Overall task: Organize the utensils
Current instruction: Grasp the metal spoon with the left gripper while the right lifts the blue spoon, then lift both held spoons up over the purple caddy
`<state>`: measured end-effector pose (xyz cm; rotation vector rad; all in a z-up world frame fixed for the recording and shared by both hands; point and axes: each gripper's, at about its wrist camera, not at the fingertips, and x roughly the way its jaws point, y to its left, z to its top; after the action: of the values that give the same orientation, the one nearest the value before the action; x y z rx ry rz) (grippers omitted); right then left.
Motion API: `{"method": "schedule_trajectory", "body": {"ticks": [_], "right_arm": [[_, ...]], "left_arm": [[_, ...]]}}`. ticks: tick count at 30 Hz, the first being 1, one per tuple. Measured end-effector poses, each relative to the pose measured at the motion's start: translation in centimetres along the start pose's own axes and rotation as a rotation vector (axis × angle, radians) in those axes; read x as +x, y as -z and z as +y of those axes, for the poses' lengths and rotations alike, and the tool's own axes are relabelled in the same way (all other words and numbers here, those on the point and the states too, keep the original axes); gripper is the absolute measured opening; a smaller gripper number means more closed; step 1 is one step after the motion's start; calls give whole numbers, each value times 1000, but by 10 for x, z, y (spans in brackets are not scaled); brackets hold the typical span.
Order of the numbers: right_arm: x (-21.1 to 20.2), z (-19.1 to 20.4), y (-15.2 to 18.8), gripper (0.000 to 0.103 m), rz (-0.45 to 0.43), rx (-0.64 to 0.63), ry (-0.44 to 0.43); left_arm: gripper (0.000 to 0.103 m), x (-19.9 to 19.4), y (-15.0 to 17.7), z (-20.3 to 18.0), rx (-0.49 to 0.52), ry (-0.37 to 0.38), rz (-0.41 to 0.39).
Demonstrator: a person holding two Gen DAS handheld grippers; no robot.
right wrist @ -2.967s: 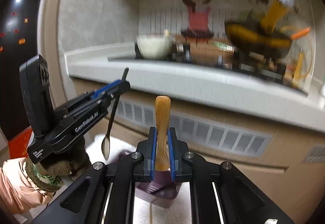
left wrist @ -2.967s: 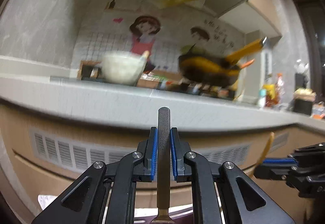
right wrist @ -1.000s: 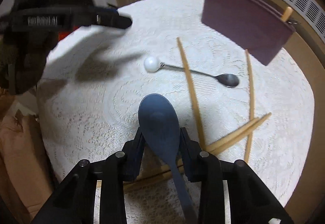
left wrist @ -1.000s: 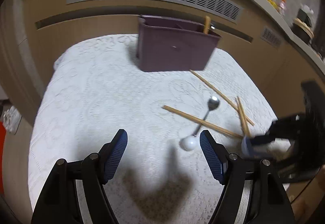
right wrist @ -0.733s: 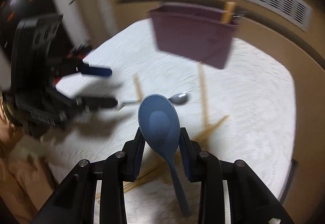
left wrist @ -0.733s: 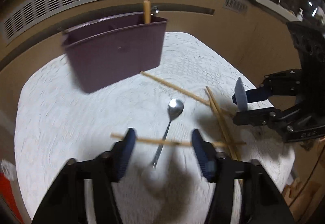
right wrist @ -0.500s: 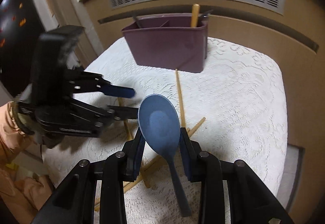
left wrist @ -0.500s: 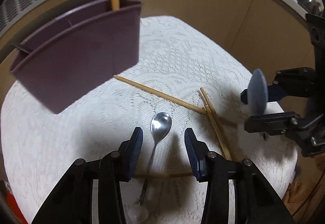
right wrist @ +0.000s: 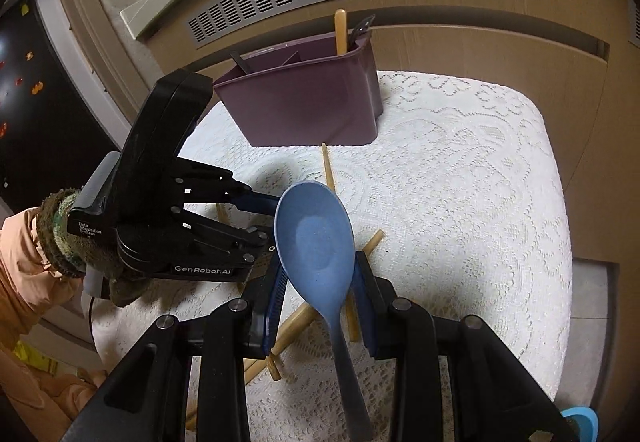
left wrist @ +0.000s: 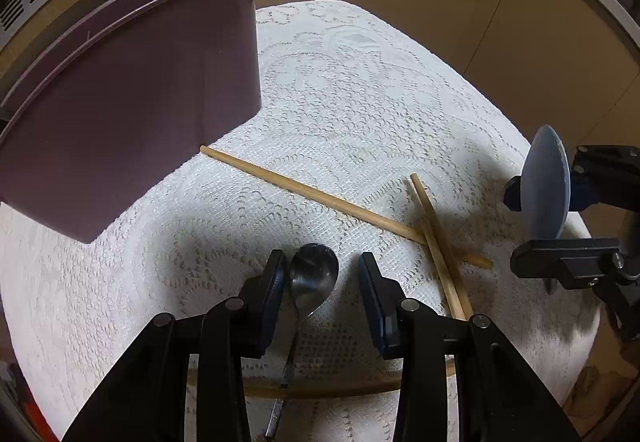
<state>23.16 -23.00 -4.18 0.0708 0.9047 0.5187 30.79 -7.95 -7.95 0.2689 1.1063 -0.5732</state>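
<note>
Only the left wrist view shows the metal spoon (left wrist: 313, 278) between the closing left claw (left wrist: 322, 274).

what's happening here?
A person is sorting utensils into a purple caddy on a lace-covered table. The right gripper is clamped on a blue spoon, held above the table. The left gripper is closing around a metal spoon that lies on the cloth; the pads aren't pressing it yet. Several wooden chopsticks lie loose nearby. The caddy already holds a wooden handle and some metal pieces.
</note>
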Motion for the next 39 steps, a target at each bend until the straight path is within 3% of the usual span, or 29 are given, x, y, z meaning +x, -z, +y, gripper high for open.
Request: {"method": "schedule_trajectory", "body": {"ticks": [1, 5, 13, 19, 24, 31, 34, 39], "right_arm": [[0, 1, 0, 31, -2, 2, 7], [-4, 7, 0, 31, -10, 4, 31], [-19, 30, -5, 31, -51, -55, 81], [-34, 53, -14, 30, -97, -94, 77], [-73, 74, -53, 30, -213, -143, 90], [-142, 103, -152, 30, -454, -237, 129], [-147, 106, -186, 30, -501, -240, 131], [-124, 100, -219, 30, -491, -234, 118]], "left_arm": [[27, -1, 3, 0, -6, -17, -14], [26, -15, 19, 4, -99, -16, -85], [26, -95, 71, 6, -243, -105, -377], [26, -156, 80, 14, -306, -132, -556], [25, -217, 52, 27, -295, -135, -697], [25, -310, -18, 50, -225, -173, -902], [25, -321, -43, 61, -203, -200, -930], [25, -318, -70, 84, -202, -205, -930]]}}
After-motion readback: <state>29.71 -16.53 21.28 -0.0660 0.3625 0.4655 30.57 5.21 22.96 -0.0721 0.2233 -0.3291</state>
